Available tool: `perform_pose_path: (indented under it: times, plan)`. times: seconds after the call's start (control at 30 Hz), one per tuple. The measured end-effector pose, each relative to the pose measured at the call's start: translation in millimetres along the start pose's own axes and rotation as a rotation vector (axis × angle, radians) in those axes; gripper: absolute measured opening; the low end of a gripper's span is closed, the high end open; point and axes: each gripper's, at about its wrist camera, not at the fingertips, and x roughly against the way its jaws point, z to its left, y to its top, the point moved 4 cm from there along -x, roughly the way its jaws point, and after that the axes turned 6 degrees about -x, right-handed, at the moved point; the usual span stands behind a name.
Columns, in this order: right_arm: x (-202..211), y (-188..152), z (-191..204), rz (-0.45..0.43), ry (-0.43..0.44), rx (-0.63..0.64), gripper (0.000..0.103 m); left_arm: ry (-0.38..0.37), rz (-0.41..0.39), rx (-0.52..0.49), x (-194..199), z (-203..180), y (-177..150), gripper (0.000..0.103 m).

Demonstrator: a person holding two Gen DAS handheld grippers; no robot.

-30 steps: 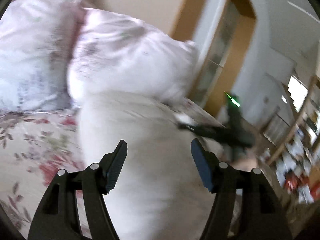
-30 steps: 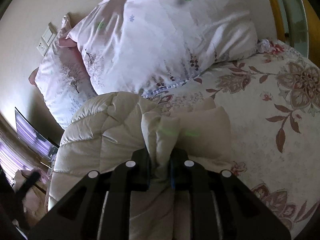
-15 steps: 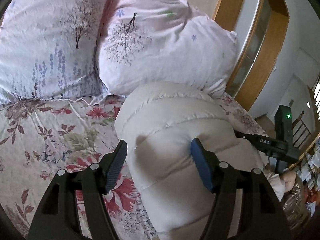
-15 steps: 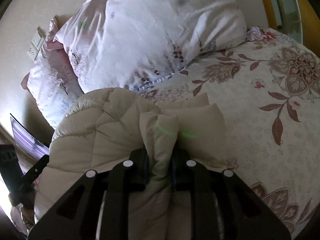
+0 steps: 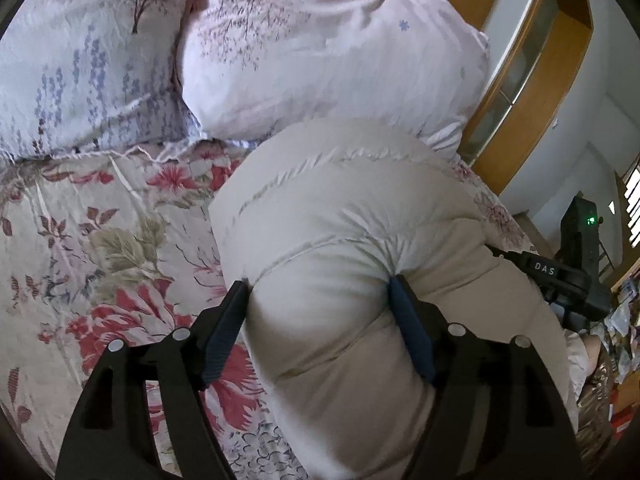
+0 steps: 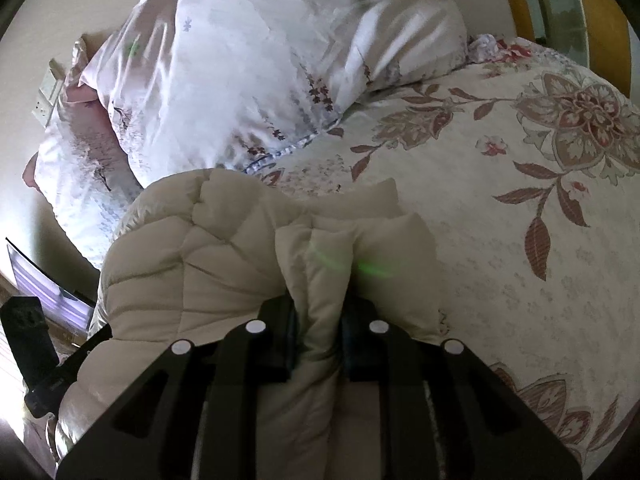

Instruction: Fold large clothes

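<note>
Cream quilted puffer jacket [image 5: 352, 264] bundled in the lower centre of both views, lying on the floral bedspread [image 5: 100, 240] of the bed, its far end close against the pillows [image 5: 312, 52] in the upper half of the frame

Left gripper [image 5: 320, 332] at bottom centre of the left wrist view: jaws wide apart, straddling a thick padded roll of the jacket, both pads pressed into the fabric and denting it; not closed down to a pinch

Right gripper [image 6: 318, 340] at bottom centre of the right wrist view: jaws drawn close together, clamped on a narrow upright fold of the jacket; padded flaps standing up just beyond the fingertips. Same gripper visible at the right edge of the left wrist view, against the jacket's far side

Step judged in hand: mid-fold, bulk gathered and held from two sides, garment not yet flat or squared

Next move judged to call for: left jaws closing firmly on the roll or resetting to a thinner edge, since padding this thick may slip; then both ends carried together and laid down evenly, clear of the pillows
</note>
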Motion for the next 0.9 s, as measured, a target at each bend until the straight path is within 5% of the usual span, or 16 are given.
perform_pose_path:
  times: [0.33,0.5,0.7,0.8,0.9]
  plan:
    - [-1.5,1.0,-6.0,0.02,0.024,-0.032,0.019,-0.004,0.011,0.018,-8.5,4.7,-4.2,0.084]
    - [33.5,6.3,-13.1,-0.016,0.058,-0.085,0.048,0.034,0.001,-0.019,0.2,-1.4,-4.4,0.084]
    - [67.5,-4.0,-10.0,0.006,0.208,-0.117,0.052,0.045,0.016,-0.015,-0.7,-0.7,-4.2,0.084]
    - [67.5,-14.2,-1.7,0.039,0.246,-0.09,0.052,0.053,0.017,-0.013,-1.1,-0.3,-4.4,0.084]
    - [62.8,-24.3,7.4,0.04,0.204,-0.021,0.022,0.068,0.013,-0.021,-0.6,-1.6,-4.9,0.084]
